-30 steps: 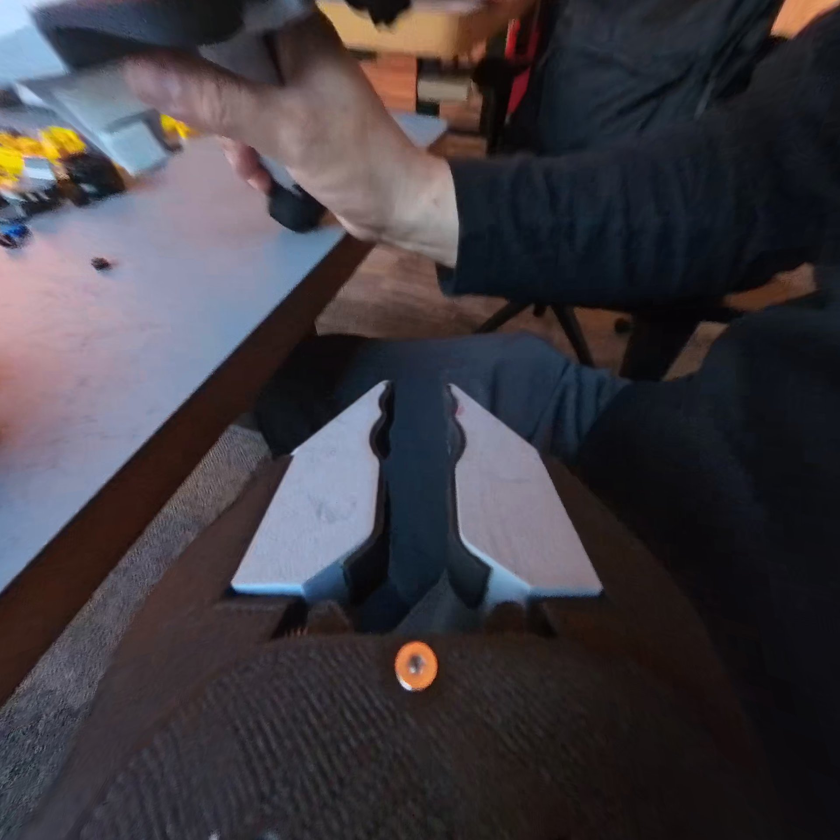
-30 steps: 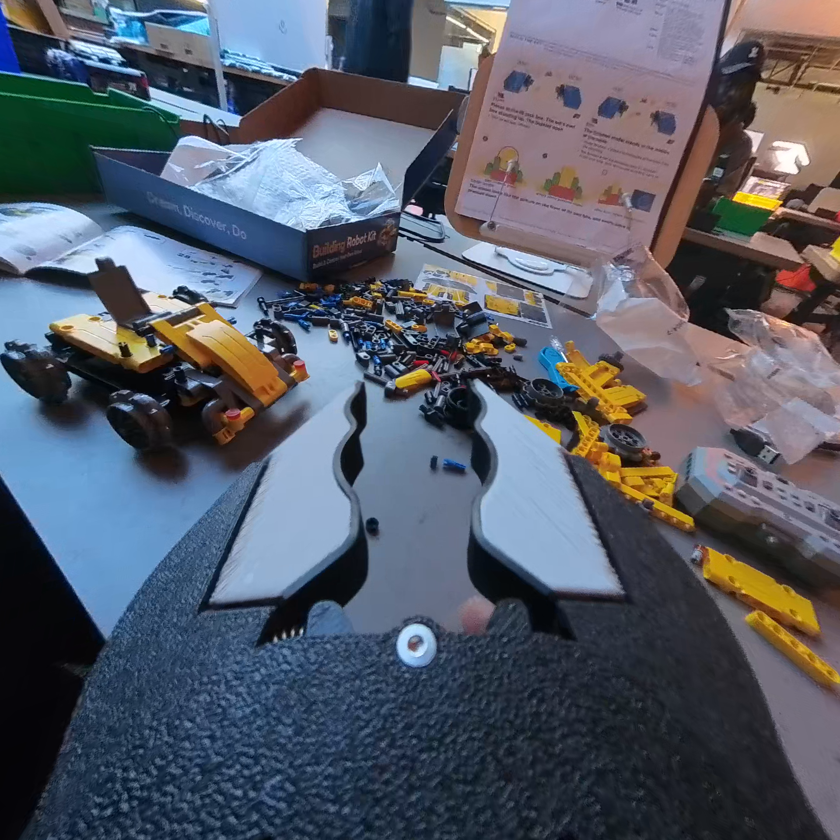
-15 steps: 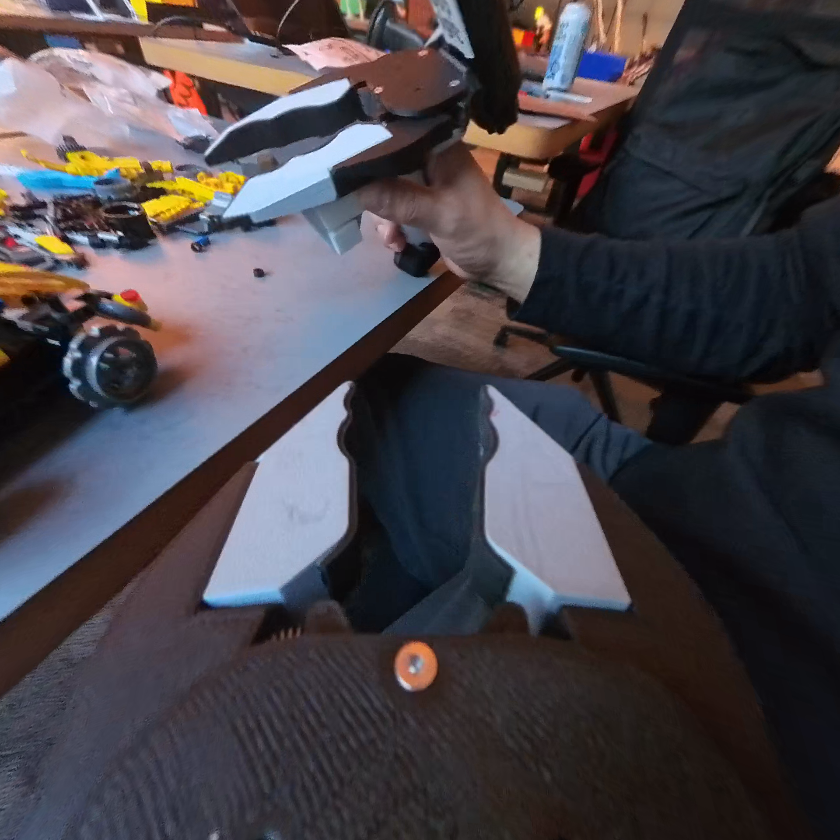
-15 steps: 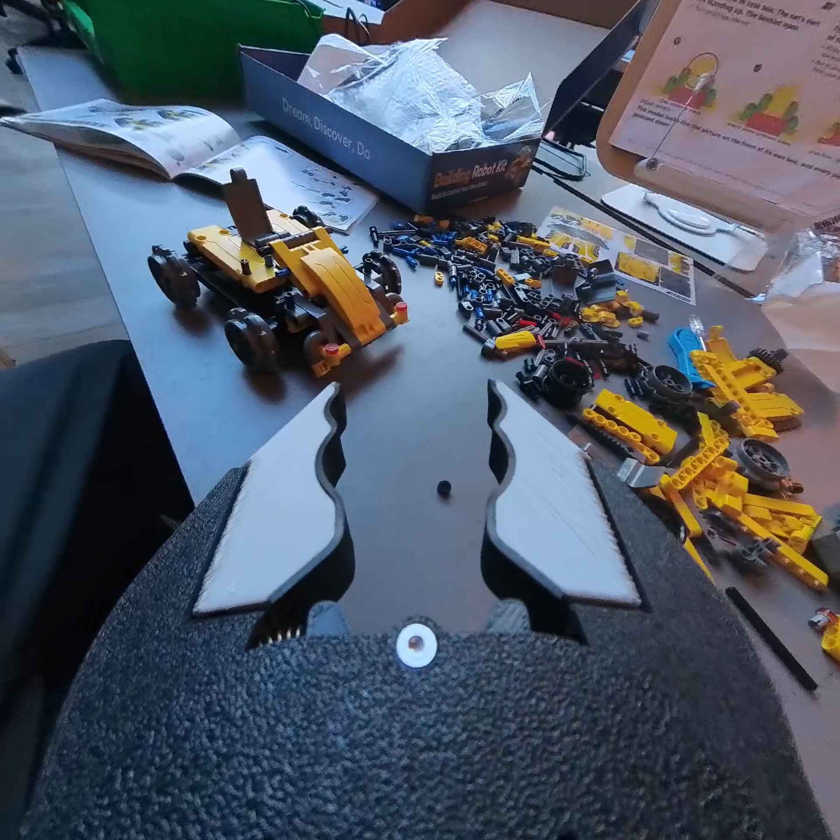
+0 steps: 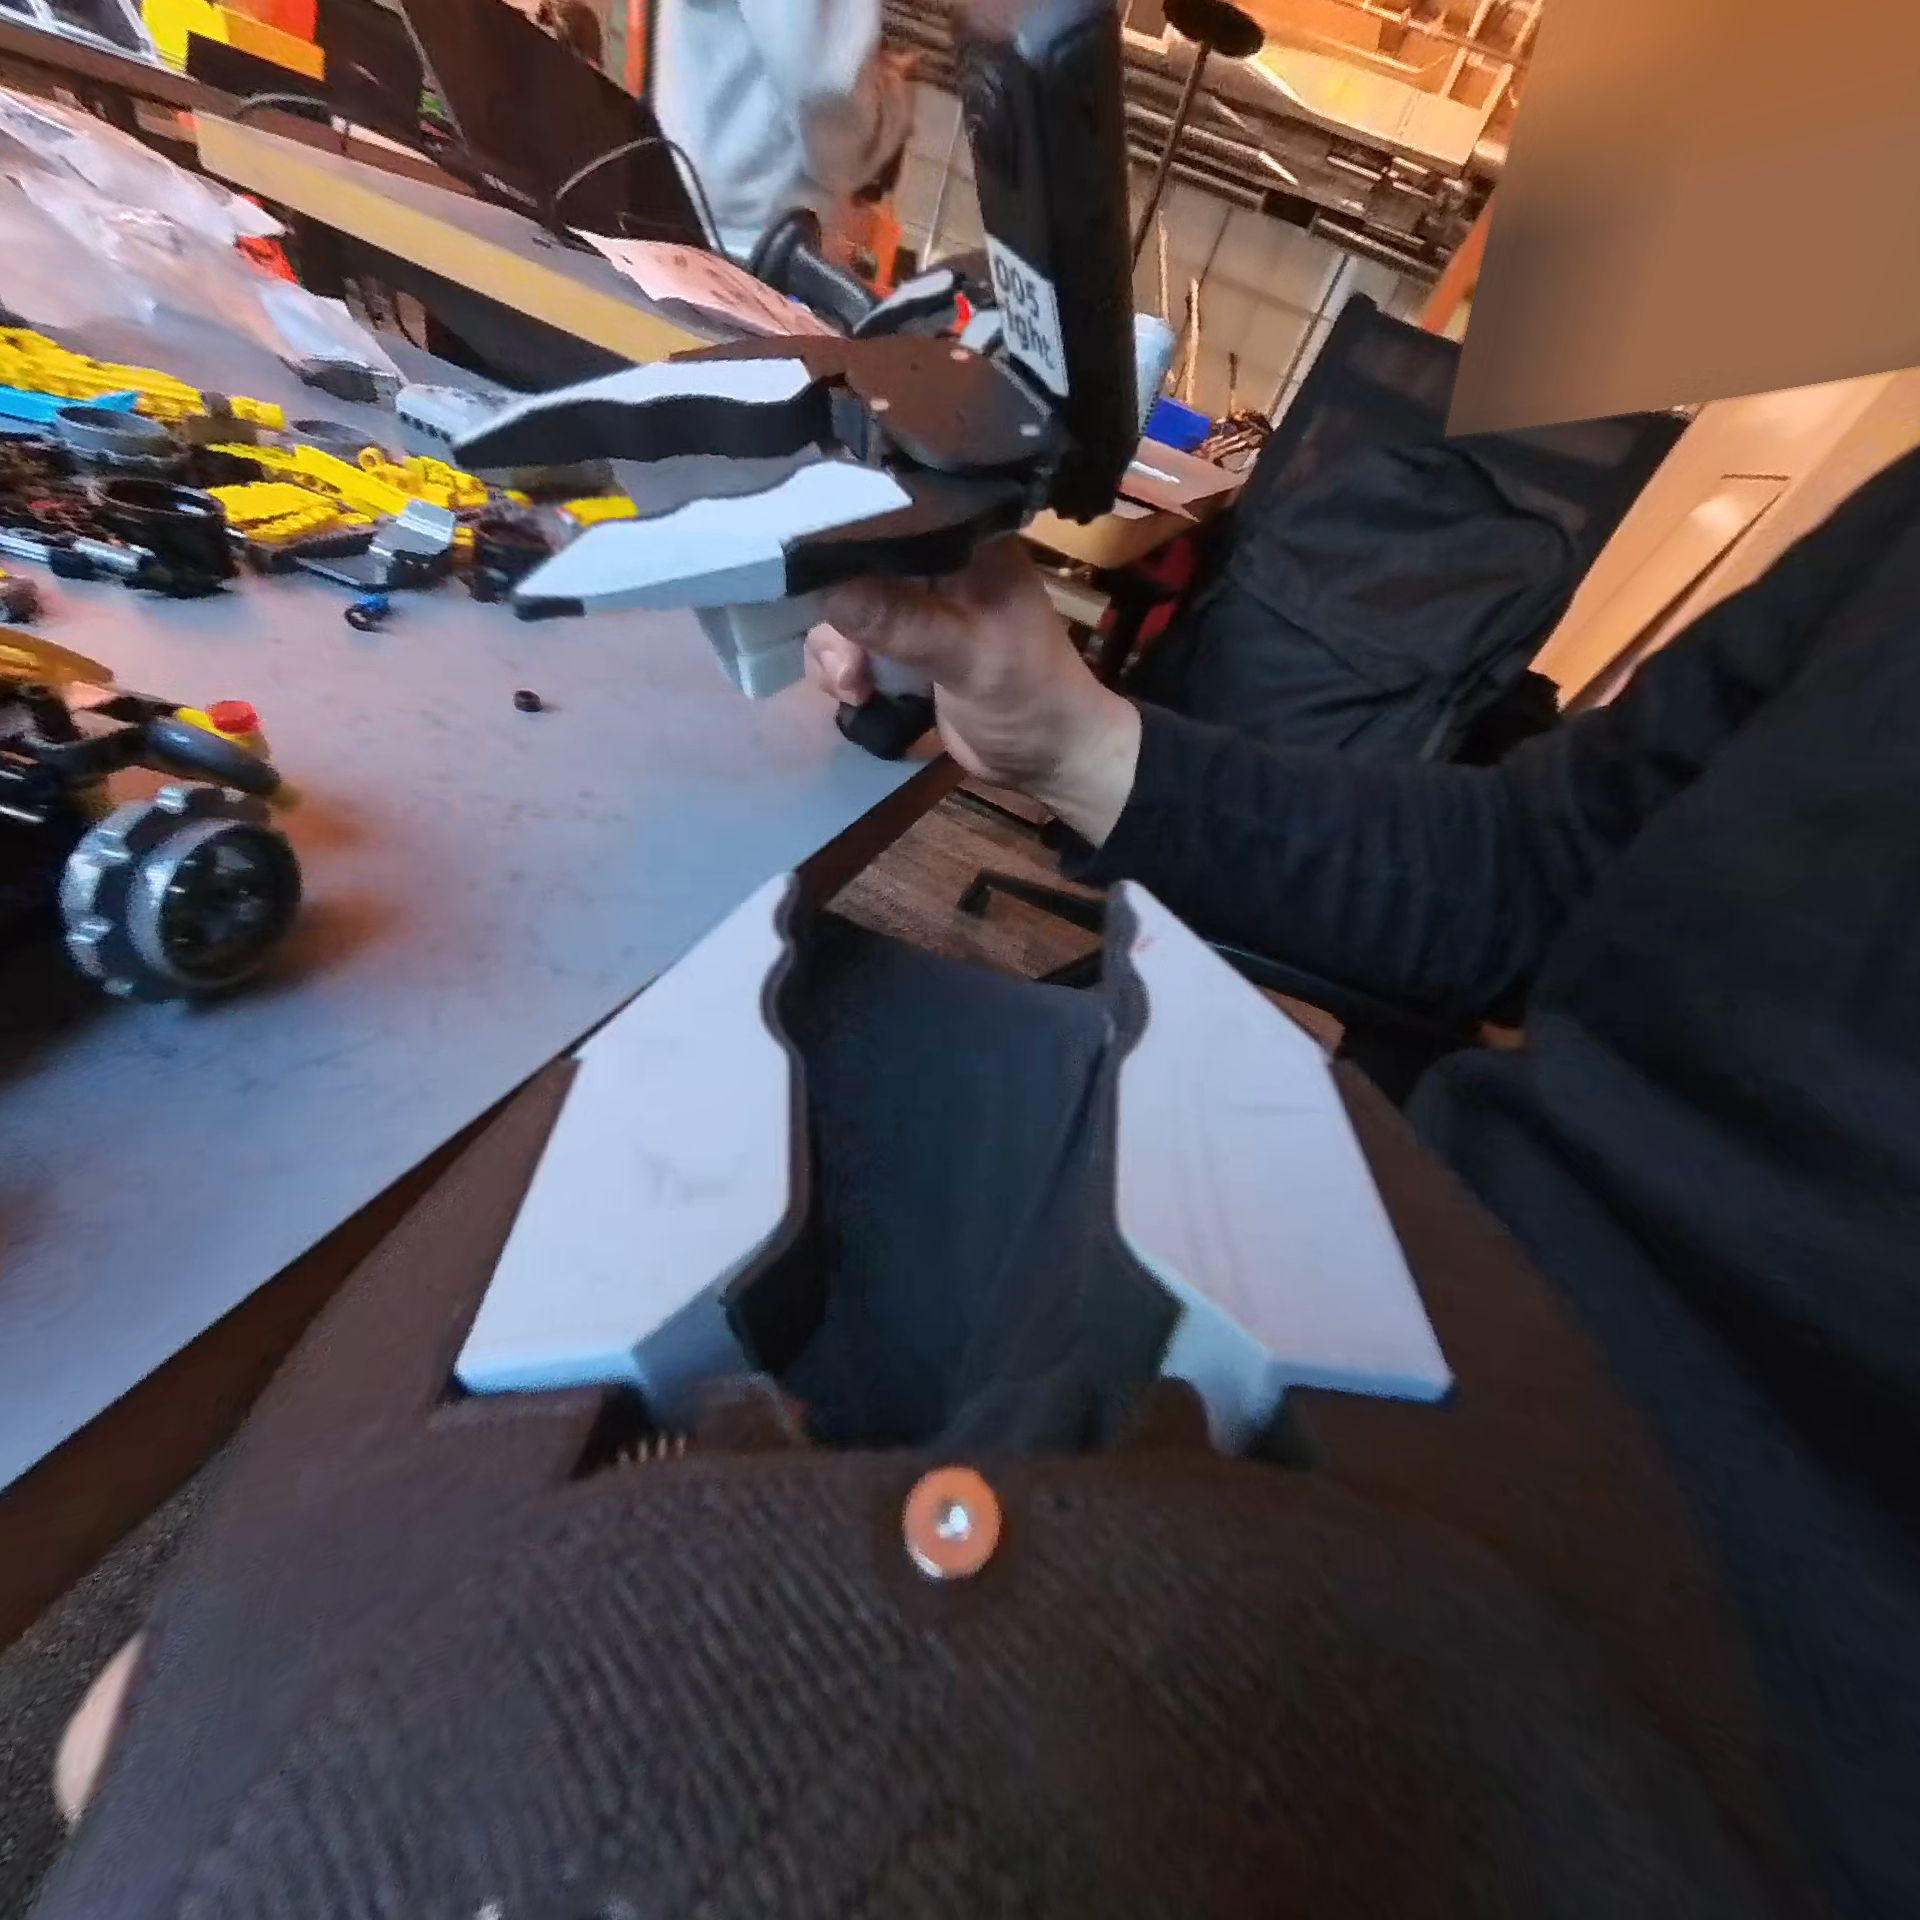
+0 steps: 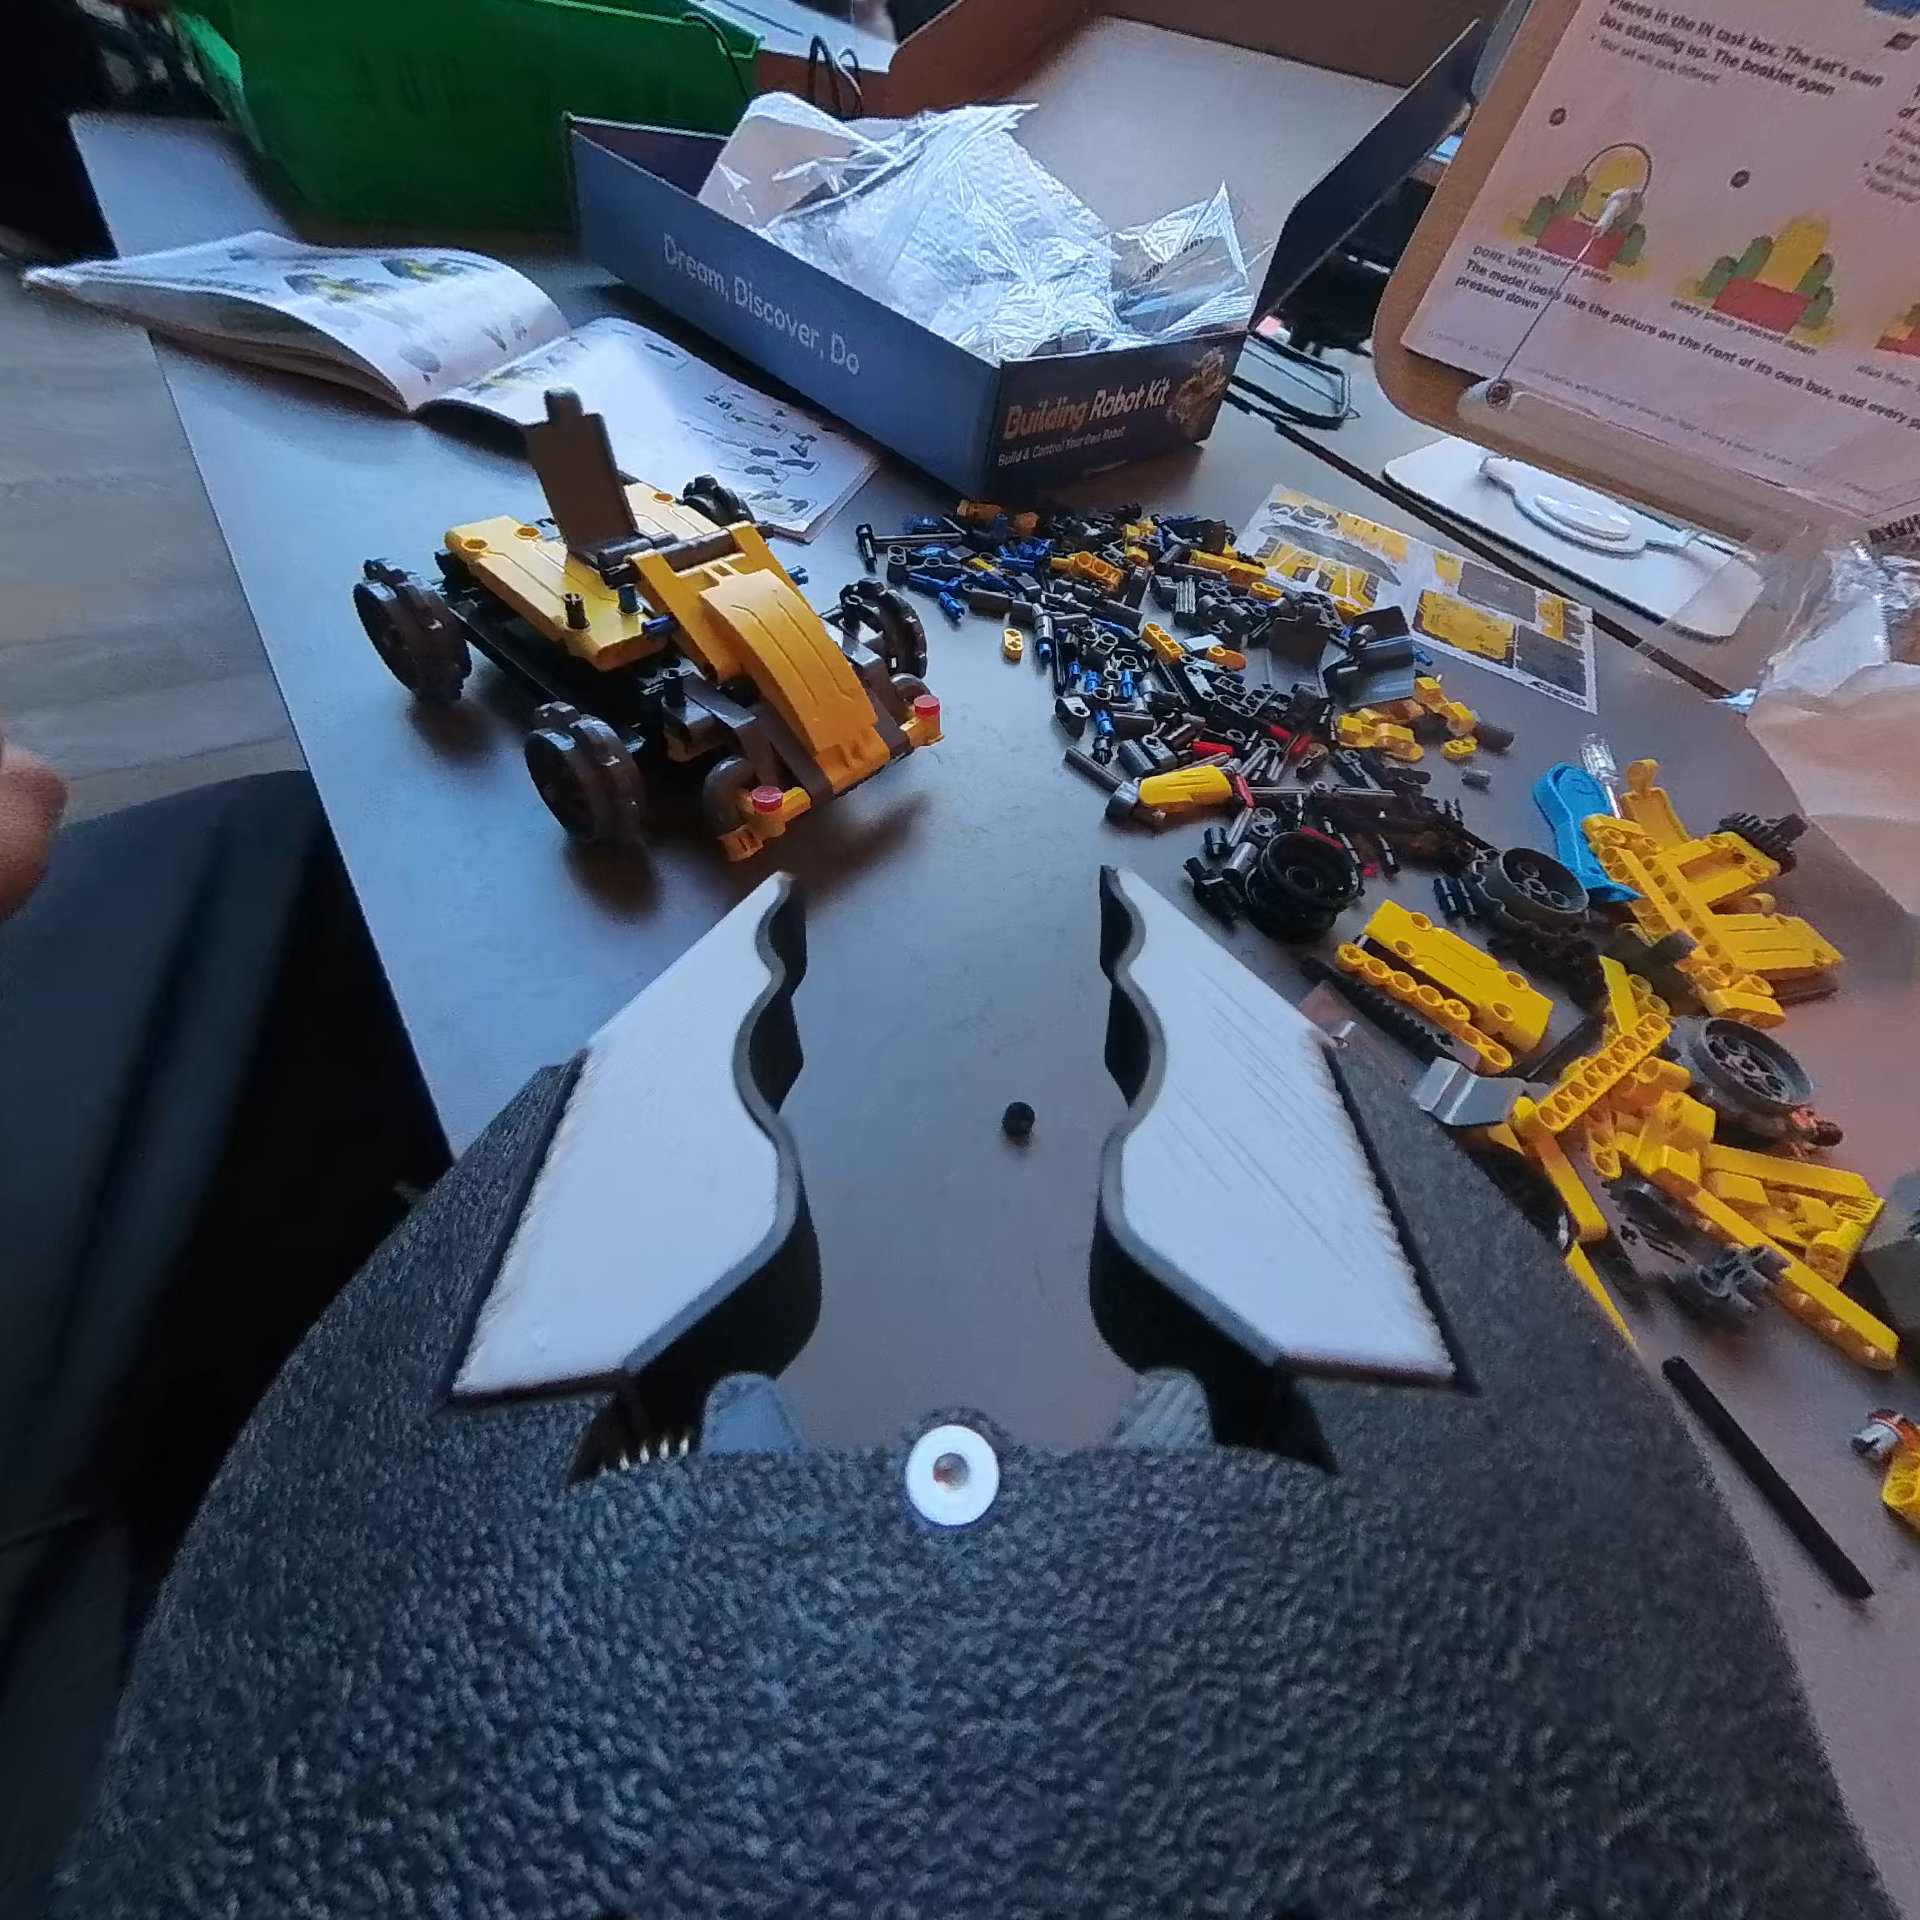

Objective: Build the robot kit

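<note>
The left gripper point(image 5: 951, 914) is held off the table edge, over the person's dark-clothed lap point(image 5: 935, 1195). Its jaws stand spread and empty, with only cloth showing between them. The table point(image 5: 468, 862) lies to its left.

In the right wrist view, from left to right: a green bin point(image 6: 468, 104) stands at the far left corner. An open instruction booklet point(image 6: 416, 332) lies flat in front of it. A partly built yellow and black toy car point(image 6: 655, 655) stands on its wheels just beside the booklet's near corner. A blue cardboard box point(image 6: 883, 343) holding crumpled clear plastic bags point(image 6: 966, 229) sits behind the car.

The right gripper point(image 6: 951, 904) is held above the bare middle of the table point(image 6: 935, 987), gripped by the person's hand point(image 5: 987, 675). Its jaws stand spread and hold nothing. A single small black piece point(image 6: 1018, 1120) lies on the table in the gap between the fingers; contact with either cannot be told.

A heap of small black, blue and yellow pieces point(image 6: 1174, 665) lies beyond the right finger. A sticker sheet point(image 6: 1423, 603) lies behind the heap. Yellow beams and dark wheels point(image 6: 1621, 1039) are scattered just beside the right finger. An upright printed card on a stand point(image 6: 1683, 239) fills the far right corner. A thin black axle point(image 6: 1766, 1475) lies near the right edge.
</note>
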Action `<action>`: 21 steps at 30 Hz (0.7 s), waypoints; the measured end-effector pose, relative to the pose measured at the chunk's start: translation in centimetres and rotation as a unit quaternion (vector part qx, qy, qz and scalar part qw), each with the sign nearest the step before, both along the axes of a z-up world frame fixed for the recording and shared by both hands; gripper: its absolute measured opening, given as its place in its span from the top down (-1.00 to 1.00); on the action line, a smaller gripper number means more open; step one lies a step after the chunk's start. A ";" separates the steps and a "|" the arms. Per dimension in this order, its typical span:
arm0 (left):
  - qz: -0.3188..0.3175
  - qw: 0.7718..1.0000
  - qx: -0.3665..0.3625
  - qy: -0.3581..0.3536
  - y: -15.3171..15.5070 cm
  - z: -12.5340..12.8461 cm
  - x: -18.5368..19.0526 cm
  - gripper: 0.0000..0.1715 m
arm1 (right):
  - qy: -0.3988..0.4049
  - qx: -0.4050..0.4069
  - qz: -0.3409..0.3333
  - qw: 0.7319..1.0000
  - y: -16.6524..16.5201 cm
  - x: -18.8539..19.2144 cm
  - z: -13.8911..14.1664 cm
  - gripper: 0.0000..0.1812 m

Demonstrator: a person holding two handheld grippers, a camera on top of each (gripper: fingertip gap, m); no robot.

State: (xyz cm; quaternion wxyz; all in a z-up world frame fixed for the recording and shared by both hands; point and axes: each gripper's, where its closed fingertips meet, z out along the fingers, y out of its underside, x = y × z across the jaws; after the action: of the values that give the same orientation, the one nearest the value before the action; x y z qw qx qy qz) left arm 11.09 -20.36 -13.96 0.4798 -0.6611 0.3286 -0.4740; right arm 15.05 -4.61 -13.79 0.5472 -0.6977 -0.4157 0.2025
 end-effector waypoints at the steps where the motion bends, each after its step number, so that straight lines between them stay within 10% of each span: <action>1: 0.005 1.000 0.007 0.005 0.1 0.1 -0.2 0.29 | -0.005 0.003 0.001 1.000 -0.1 -0.1 -0.1 0.36; 10: 0.176 0.975 0.080 0.108 3.4 2.6 -8.6 0.09 | -0.061 0.005 0.042 0.997 -2.0 -2.2 -1.5 0.34; 14: 0.282 0.938 0.003 0.201 5.5 0.1 -16.4 -0.05 | -0.065 -0.045 0.088 0.993 -4.0 -4.7 -2.3 0.34; 21: 0.219 0.928 -0.105 0.283 7.3 -3.3 -17.3 -0.07 | -0.115 -0.094 0.102 0.984 -4.1 -6.8 -4.3 0.21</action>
State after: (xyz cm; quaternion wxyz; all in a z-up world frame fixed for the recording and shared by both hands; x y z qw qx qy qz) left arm -6.21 -13.01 -17.21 0.3870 -0.8698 0.2461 -0.1820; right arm 8.25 -8.69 -18.09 0.4041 -0.7183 -0.5243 0.2140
